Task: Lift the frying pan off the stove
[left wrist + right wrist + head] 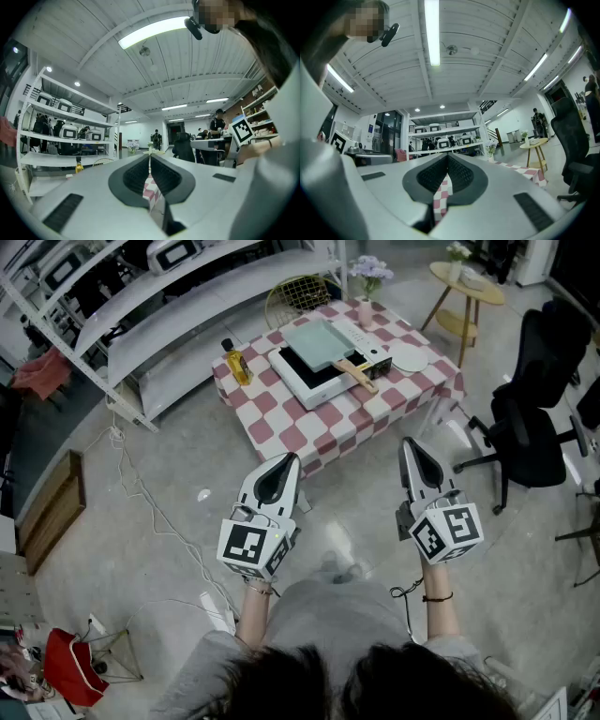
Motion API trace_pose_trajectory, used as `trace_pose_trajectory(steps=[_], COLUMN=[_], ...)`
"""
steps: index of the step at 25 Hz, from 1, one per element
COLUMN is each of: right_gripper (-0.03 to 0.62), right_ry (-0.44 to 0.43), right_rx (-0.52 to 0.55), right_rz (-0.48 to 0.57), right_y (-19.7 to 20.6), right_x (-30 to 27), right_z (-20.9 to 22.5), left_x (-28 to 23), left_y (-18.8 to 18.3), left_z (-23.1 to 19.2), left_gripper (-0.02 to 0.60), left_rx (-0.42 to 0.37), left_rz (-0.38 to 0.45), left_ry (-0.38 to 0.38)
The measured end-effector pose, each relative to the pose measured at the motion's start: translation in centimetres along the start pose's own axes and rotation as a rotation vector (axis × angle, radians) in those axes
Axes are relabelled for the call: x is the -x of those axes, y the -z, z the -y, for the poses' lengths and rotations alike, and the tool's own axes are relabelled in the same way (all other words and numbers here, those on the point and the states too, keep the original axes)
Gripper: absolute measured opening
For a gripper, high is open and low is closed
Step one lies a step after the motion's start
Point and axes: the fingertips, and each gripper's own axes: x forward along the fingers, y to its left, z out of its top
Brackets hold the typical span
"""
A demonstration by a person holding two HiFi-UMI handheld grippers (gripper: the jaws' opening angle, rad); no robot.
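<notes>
The frying pan is set on the stove, on a checked tablecloth, with grey floor and white shelving around. The left gripper and right gripper are held clenched and empty, well away.

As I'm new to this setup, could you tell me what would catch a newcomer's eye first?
The red-checked table at top centre bears a white stove with a pale green frying pan on it. Nearer, the left claw and right claw hover shut and empty above the floor.
</notes>
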Motion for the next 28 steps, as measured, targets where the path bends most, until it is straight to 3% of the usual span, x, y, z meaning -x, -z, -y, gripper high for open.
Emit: trace_pose_trajectory(steps=[18, 28], right_gripper=[0.023, 0.023], right_ry=[-0.013, -0.015], right_rx=[-0.014, -0.066], right_rz=[0.021, -0.009], right_y=[-1.0, 0.5], right_x=[2.4, 0.7], right_z=[1.6, 2.4], left_x=[0.6, -0.7], left_y=[0.0, 1.6], left_z=[2.8, 2.0], left_gripper=[0.032, 0.032], left_rx=[0.007, 0.041], left_rz=[-0.013, -0.063], left_ry=[-0.022, -0.035])
